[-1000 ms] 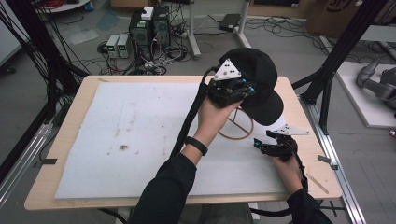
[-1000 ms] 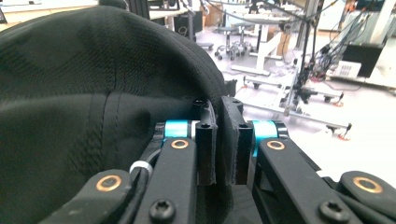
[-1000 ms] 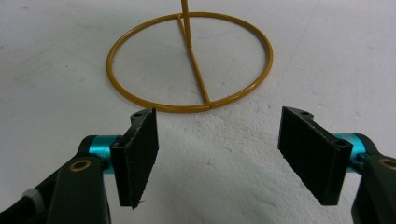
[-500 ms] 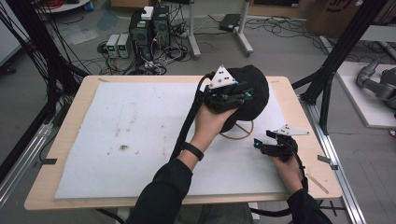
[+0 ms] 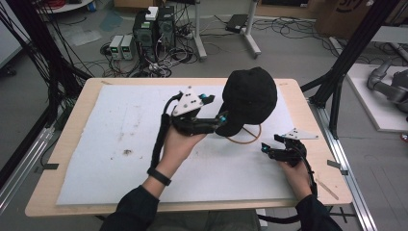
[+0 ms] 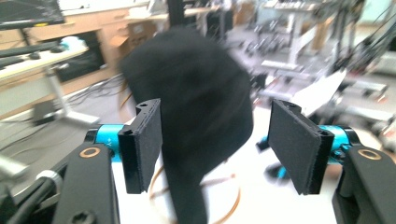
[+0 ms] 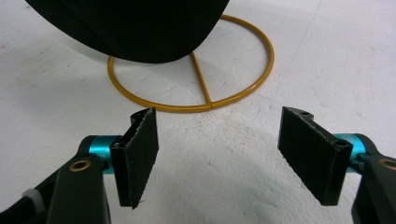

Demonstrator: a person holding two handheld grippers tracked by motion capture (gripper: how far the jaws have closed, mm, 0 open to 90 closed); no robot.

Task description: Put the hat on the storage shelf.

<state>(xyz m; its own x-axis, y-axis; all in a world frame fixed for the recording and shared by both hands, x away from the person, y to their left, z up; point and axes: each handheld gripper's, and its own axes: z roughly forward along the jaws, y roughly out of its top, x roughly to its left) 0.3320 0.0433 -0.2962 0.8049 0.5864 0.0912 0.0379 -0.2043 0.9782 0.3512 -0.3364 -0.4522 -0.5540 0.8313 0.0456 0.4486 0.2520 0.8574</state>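
Note:
A black cap [image 5: 250, 98] hangs on a gold wire stand, whose ring base [image 5: 246, 138] lies on the white mat. My left gripper [image 5: 217, 109] is open just left of the cap, at its brim. In the left gripper view the blurred cap [image 6: 196, 93] hangs past the two spread jaws, with a gap on each side, above the ring base [image 6: 232, 205]. My right gripper [image 5: 270, 143] is open low over the mat, right of the stand. In the right gripper view its jaws stand wide, facing the ring base [image 7: 243, 91] and the cap's brim [image 7: 135, 28].
A white foam mat [image 5: 120, 144] covers the wooden table [image 5: 308, 108]. Black frame posts [image 5: 353, 45] stand off the right edge. Computers and cables [image 5: 154, 29] sit on the floor behind the table.
My left gripper carried the cap leftward onto the stand, let go of it and drew back to the left, now open. The right gripper has stayed put.

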